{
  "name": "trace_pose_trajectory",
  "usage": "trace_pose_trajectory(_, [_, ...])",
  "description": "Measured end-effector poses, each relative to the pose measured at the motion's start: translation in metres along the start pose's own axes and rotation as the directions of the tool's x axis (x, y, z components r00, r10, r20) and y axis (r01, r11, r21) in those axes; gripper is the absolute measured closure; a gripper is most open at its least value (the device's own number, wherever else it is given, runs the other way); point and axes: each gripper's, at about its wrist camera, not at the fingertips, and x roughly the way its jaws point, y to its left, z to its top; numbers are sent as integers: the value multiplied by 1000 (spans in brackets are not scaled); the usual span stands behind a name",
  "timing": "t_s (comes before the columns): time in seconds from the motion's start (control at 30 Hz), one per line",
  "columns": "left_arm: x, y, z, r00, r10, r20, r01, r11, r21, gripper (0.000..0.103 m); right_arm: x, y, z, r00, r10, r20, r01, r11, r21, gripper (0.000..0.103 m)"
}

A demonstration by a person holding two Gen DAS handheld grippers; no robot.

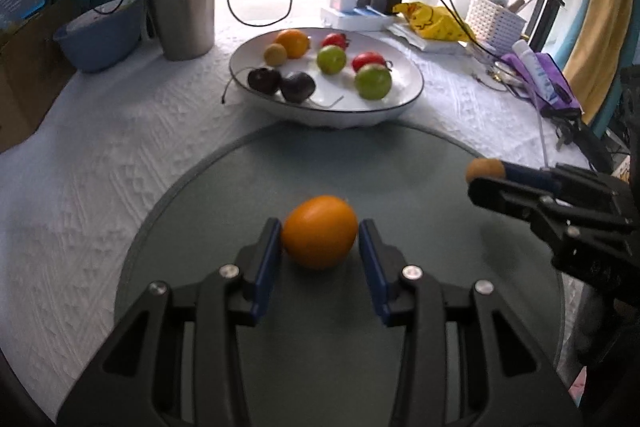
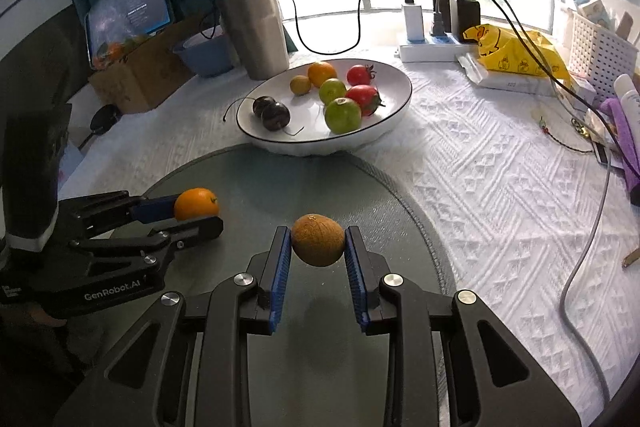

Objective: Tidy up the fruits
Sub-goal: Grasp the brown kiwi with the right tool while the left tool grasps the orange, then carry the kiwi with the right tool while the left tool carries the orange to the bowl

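The desk [image 2: 460, 187] wears a white textured cloth. On it lie a round grey mat [image 2: 280, 179], a white bowl [image 2: 396, 107] of fruit at the mat's far edge, a steel tumbler [image 2: 256, 31], a blue bowl [image 2: 204, 57], a power strip [image 2: 432, 49], a yellow bag [image 2: 516, 53] and a white basket [image 2: 600, 53].

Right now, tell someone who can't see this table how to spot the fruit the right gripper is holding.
Start at the white bowl of fruit on the white tablecloth, then come toward the camera to the round grey mat. Above it, the right gripper is shut on a small brown fruit. Its dull, rough tan skin sets it apart from the glossy orange in the left gripper beside it.
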Motion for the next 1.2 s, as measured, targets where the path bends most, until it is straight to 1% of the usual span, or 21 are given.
trace_pose_trajectory(0.03, [0, -1, 0, 1000, -4, 4, 4, 1000, 5, 66, 1, -1, 1, 1000, 1, -1, -1, 1000, 0, 74])
trace_pose_trajectory(0.13, [1, -6, 3, 1000, -31, 1, 31, 999, 25, 66, 3, -1, 4, 1000, 2, -2, -2, 1000, -2, 74])
trace_pose_trajectory(0.33, [-4, -9, 13, 998, -54, 34, 52, 997, 49, 66, 8, -2, 14, 1000, 5, 2, -5, 1000, -7, 74])
trace_pose_trajectory(0.57, [-11, -10, 36, 994, -67, 84, 62, 996, 60, 66, 10, -2, 31, 1000, 7, 14, -6, 1000, -22, 74])
trace_pose_trajectory(0.87, [-6, -1, 59, 992, -72, 103, 66, 996, 60, 66, 15, -5, 55, 1000, 3, 27, -2, 999, -37, 74])
trace_pose_trajectory(1.2, [3, 11, 78, 990, -78, 118, 72, 996, 54, 66, 32, -2, 76, 1000, 7, 21, -6, 999, -51, 74])
